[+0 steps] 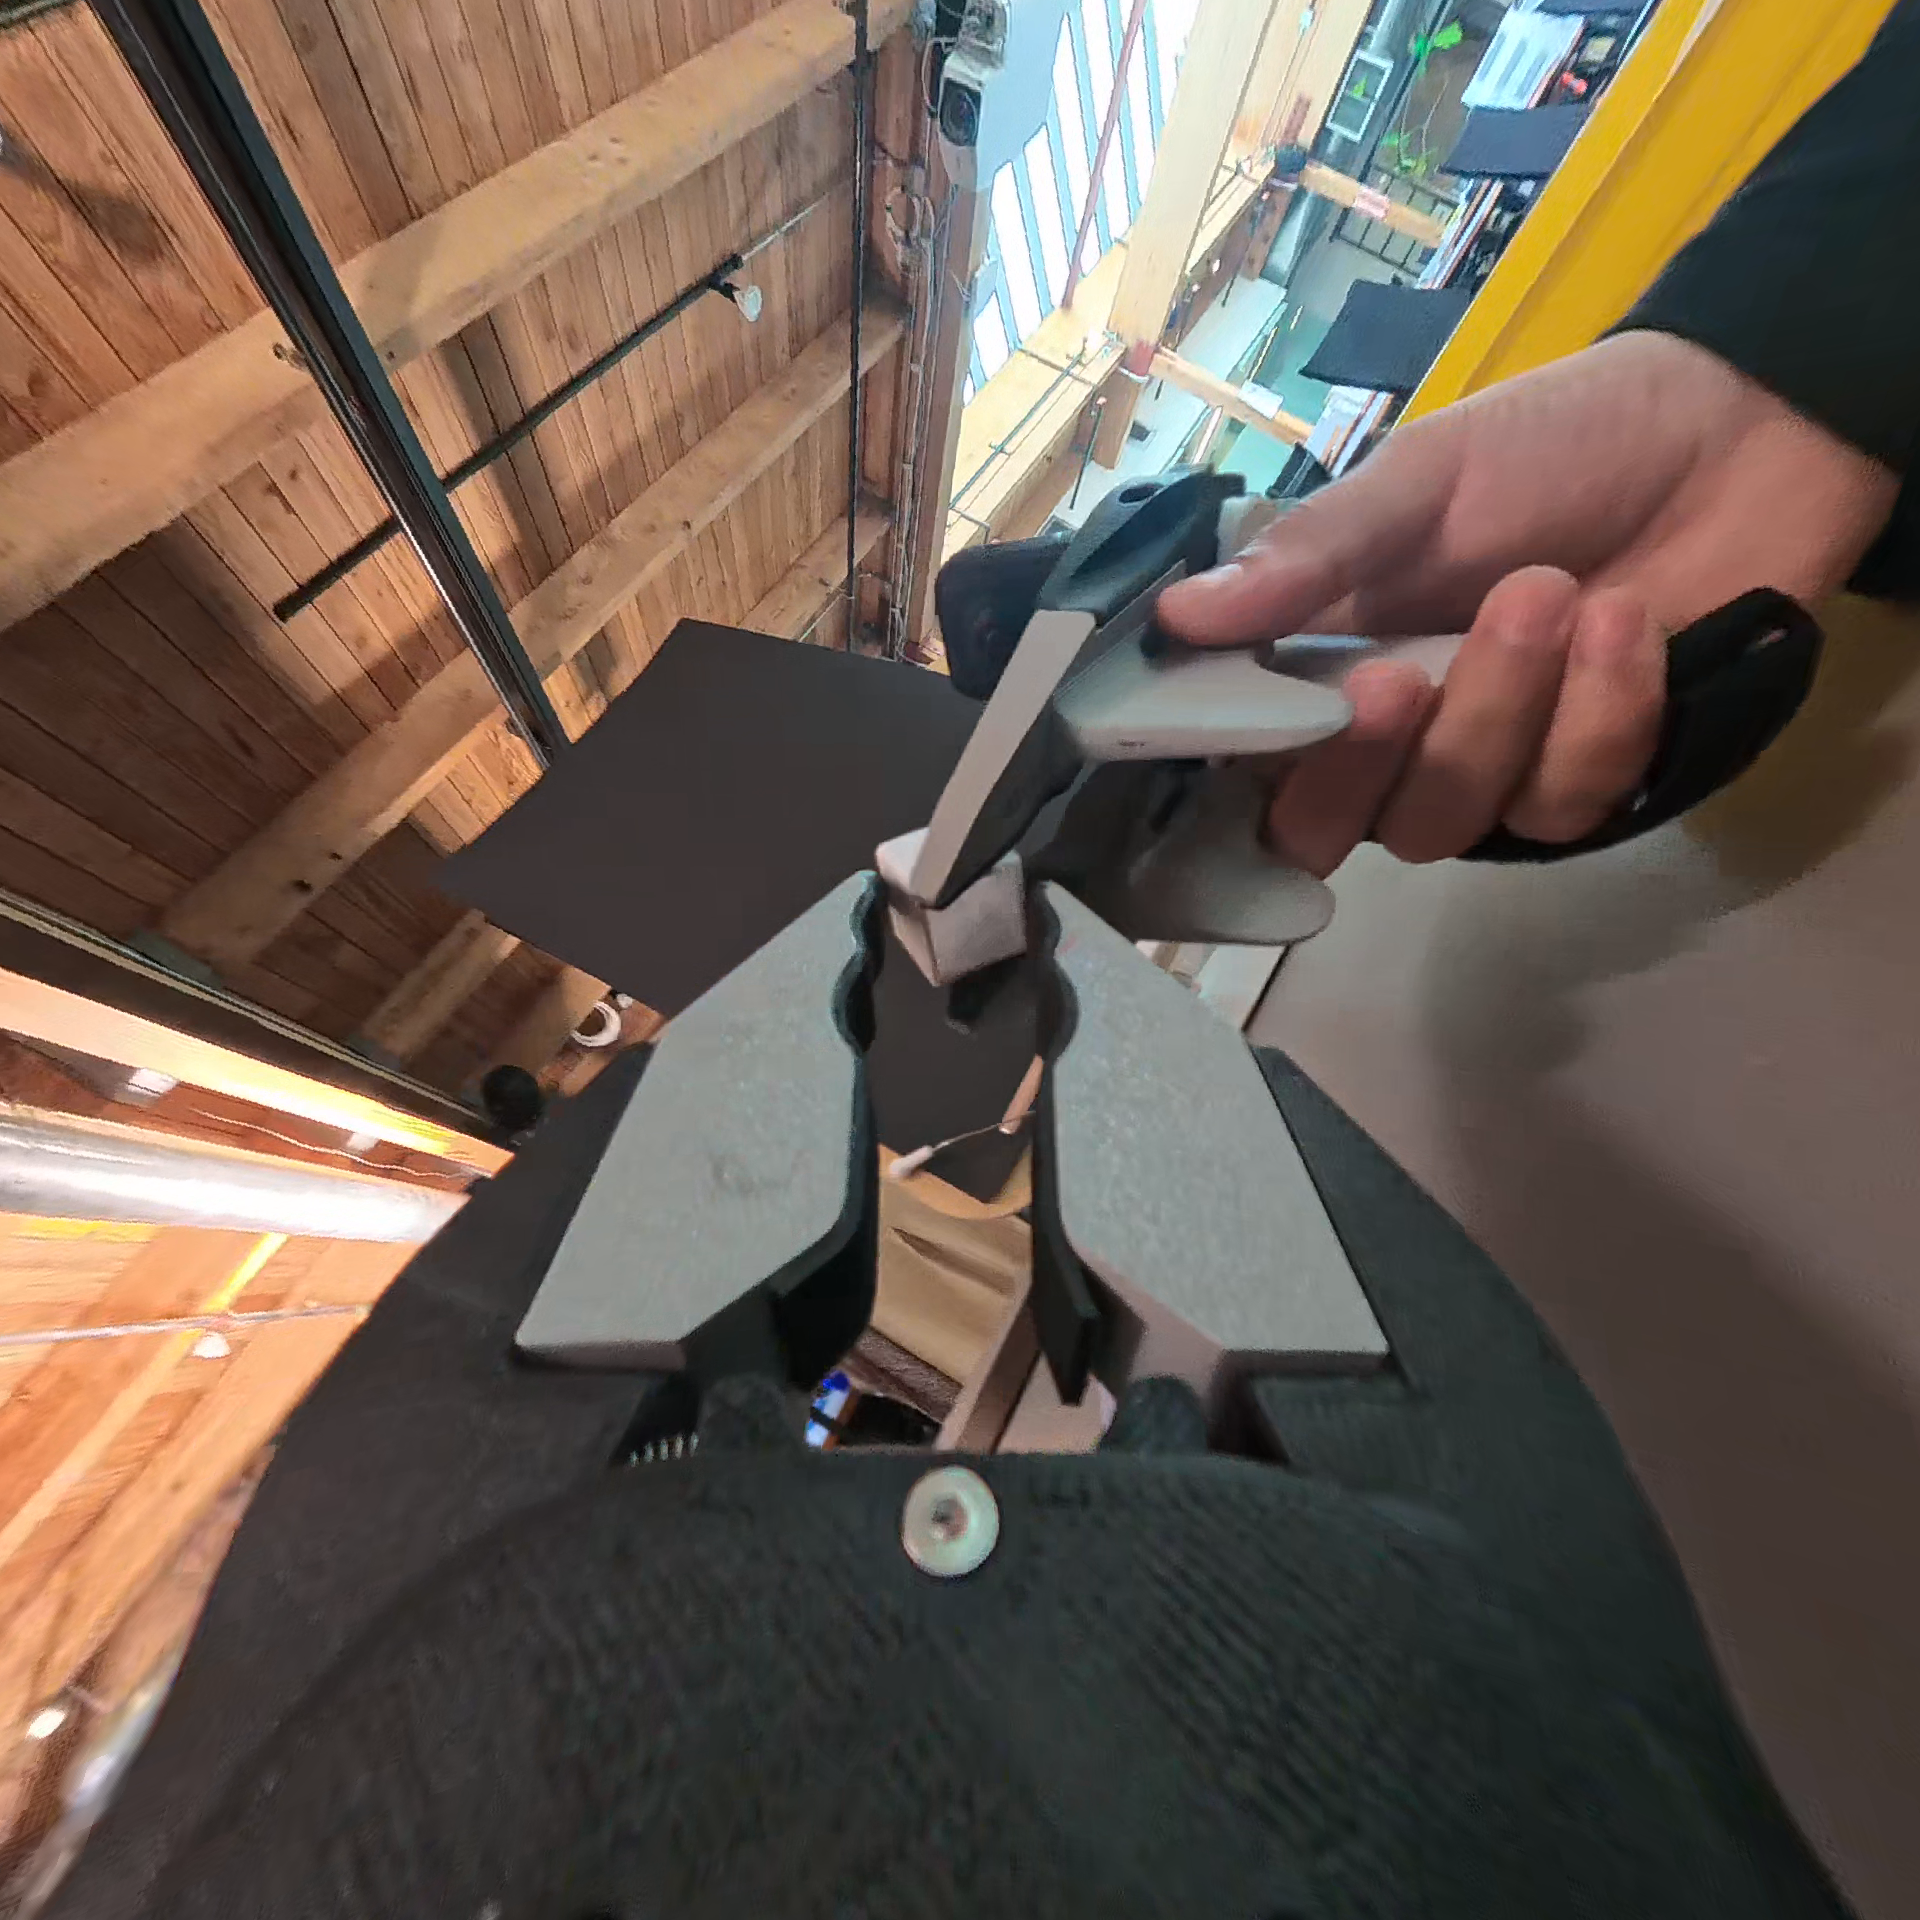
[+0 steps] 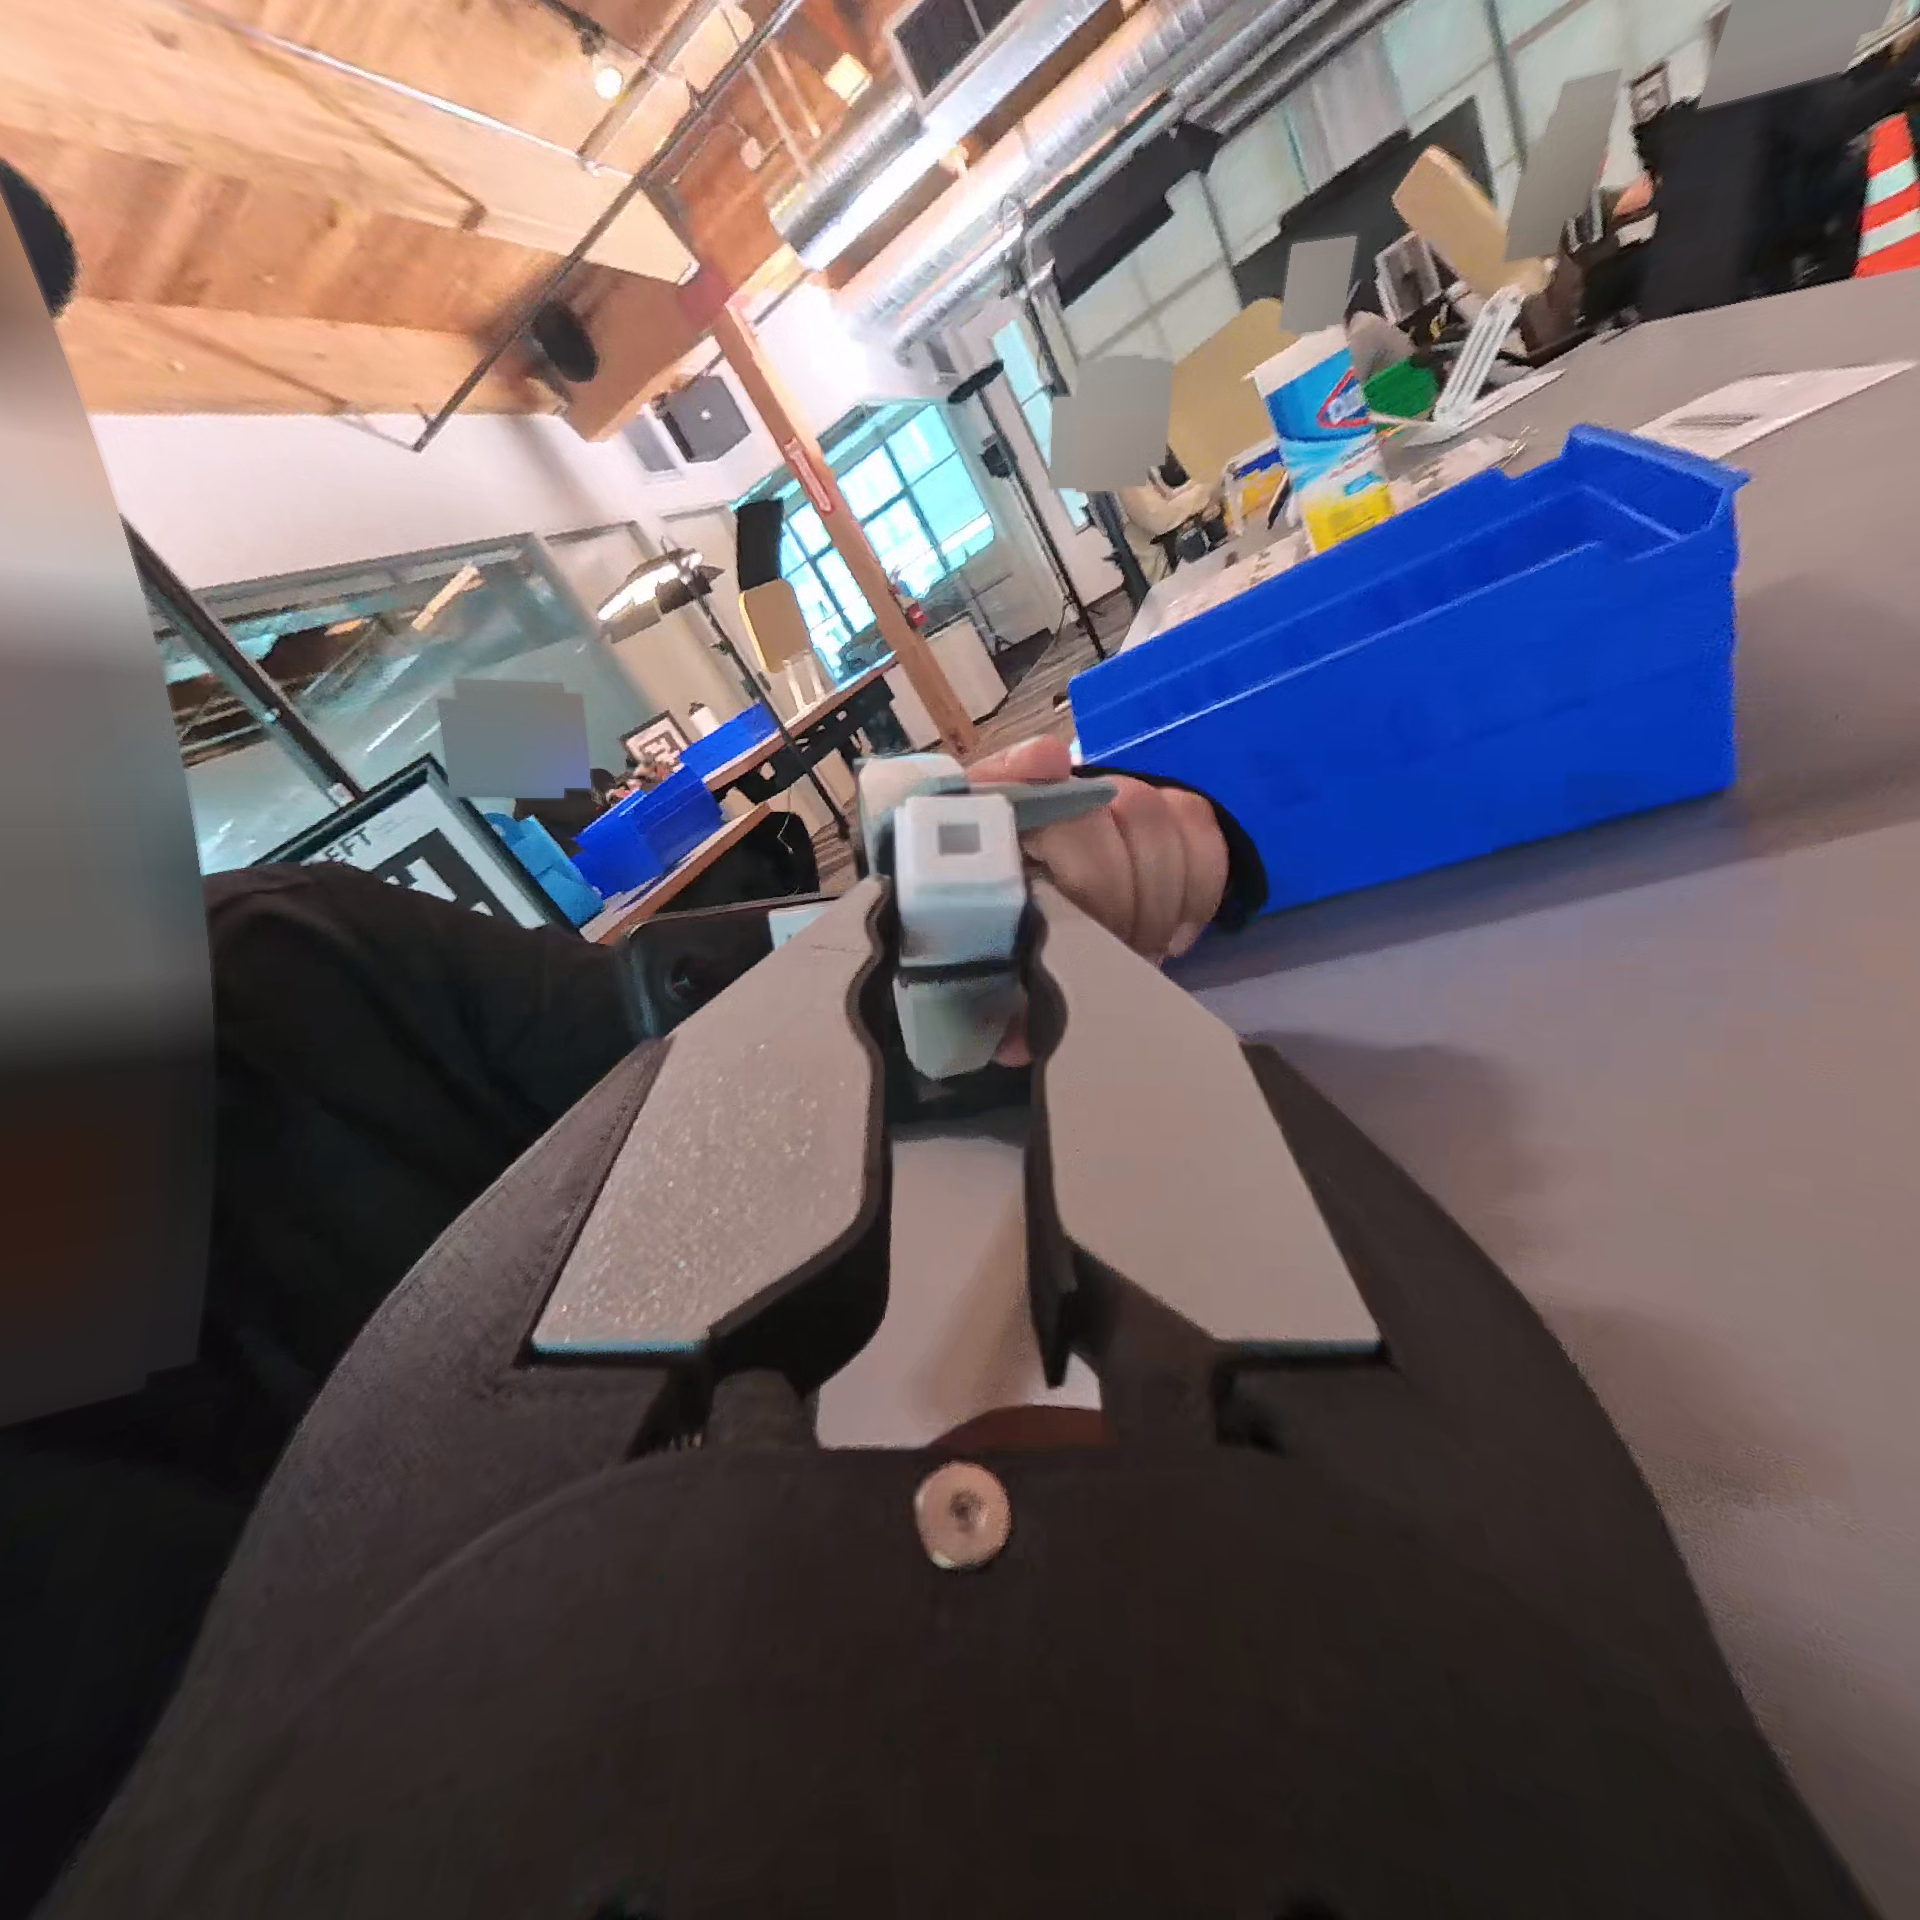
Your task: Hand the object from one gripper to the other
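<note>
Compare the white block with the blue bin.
The white block is small and pale; the blue bin is far larger and vividly coloured. The block is clamped in the right gripper, off the surface; the bin rests on the grey table. Both are boxy.

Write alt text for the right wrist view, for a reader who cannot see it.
The right gripper pinches a small white block at its fingertips, above a grey table. Right behind the block a hand holds the left gripper, and a blue plastic bin stands on the table beyond.
</note>
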Available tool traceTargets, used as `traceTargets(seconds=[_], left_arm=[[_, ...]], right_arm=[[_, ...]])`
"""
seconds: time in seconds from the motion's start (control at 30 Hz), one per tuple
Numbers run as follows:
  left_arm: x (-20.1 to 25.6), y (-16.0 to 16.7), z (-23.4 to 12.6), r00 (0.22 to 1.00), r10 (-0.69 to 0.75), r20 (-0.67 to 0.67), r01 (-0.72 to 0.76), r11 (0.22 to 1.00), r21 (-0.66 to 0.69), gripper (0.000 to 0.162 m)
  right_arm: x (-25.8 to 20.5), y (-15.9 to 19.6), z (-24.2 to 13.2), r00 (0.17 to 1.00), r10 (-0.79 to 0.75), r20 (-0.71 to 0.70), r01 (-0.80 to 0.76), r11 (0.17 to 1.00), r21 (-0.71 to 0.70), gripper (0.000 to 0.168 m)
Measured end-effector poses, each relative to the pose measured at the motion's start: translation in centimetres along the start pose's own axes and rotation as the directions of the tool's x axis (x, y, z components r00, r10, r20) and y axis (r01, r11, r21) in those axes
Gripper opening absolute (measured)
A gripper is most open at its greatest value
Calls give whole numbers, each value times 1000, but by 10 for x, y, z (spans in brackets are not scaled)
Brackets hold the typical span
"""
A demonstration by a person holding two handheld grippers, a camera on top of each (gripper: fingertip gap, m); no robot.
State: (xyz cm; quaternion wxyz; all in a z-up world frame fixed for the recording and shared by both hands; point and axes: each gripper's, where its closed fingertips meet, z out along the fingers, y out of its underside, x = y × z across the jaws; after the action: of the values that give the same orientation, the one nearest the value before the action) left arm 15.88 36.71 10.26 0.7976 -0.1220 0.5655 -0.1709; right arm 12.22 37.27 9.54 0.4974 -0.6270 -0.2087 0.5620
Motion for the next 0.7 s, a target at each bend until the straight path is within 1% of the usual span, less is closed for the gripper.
traceTargets(seconds=[0.03, 0.1, 0.13, 0.17, 0.2, 0.27, 0.33, 0.4, 0.43, 0.47, 0.53, 0.6, 0.63, 0.7], left_arm=[[0, 3, 1, 999, -45, 0, 45, 999, -15, 25], [3, 13, 3, 990, -140, -15, 139, 989, -60, 24], [5, 18, 4, 979, -204, -27, 202, 976, -85, 25], [13, 25, 5, 955, -290, -63, 281, 952, -122, 30], [21, 33, 6, 927, -362, -102, 342, 924, -170, 34], [35, 46, 7, 891, -431, -145, 389, 888, -245, 34], [44, 56, 7, 890, -425, -166, 364, 881, -303, 30], [51, 68, 6, 898, -405, -172, 325, 873, -364, 28], [53, 73, 6, 898, -406, -169, 317, 863, -393, 27], [53, 77, 6, 897, -413, -157, 320, 853, -411, 26], [51, 83, 6, 894, -427, -133, 333, 834, -440, 23], [47, 90, 7, 894, -438, -96, 347, 811, -470, 21], [46, 92, 6, 892, -443, -85, 352, 802, -482, 20], [45, 100, 4, 891, -448, -71, 351, 780, -517, 20]], right_arm=[[1, -1, 1, 1000, -9, -11, 9, 1000, 11, 18], [13, -3, 0, 993, -46, -104, 48, 999, 14, 18], [21, -3, -2, 982, -83, -172, 84, 996, -1, 18], [31, -4, -6, 953, -136, -272, 133, 991, -27, 18], [42, -8, -14, 901, -191, -390, 183, 981, -57, 18], [48, -22, -34, 787, -239, -569, 236, 968, -80, 19], [36, -37, -58, 674, -247, -696, 273, 959, -76, 18], [9, -52, -88, 555, -259, -791, 309, 947, -93, 18], [-5, -60, -108, 484, -266, -834, 319, 941, -115, 18], [-19, -69, -133, 394, -273, -878, 323, 935, -146, 18], [-40, -85, -193, 204, -267, -942, 293, 935, -201, 18], [-43, -83, -255, 81, -208, -975, 153, 969, -194, 18], [-39, -77, -286, 17, -178, -984, 73, 982, -177, 19], [-26, -57, -343, -125, -172, -977, -90, 983, -162, 19]])
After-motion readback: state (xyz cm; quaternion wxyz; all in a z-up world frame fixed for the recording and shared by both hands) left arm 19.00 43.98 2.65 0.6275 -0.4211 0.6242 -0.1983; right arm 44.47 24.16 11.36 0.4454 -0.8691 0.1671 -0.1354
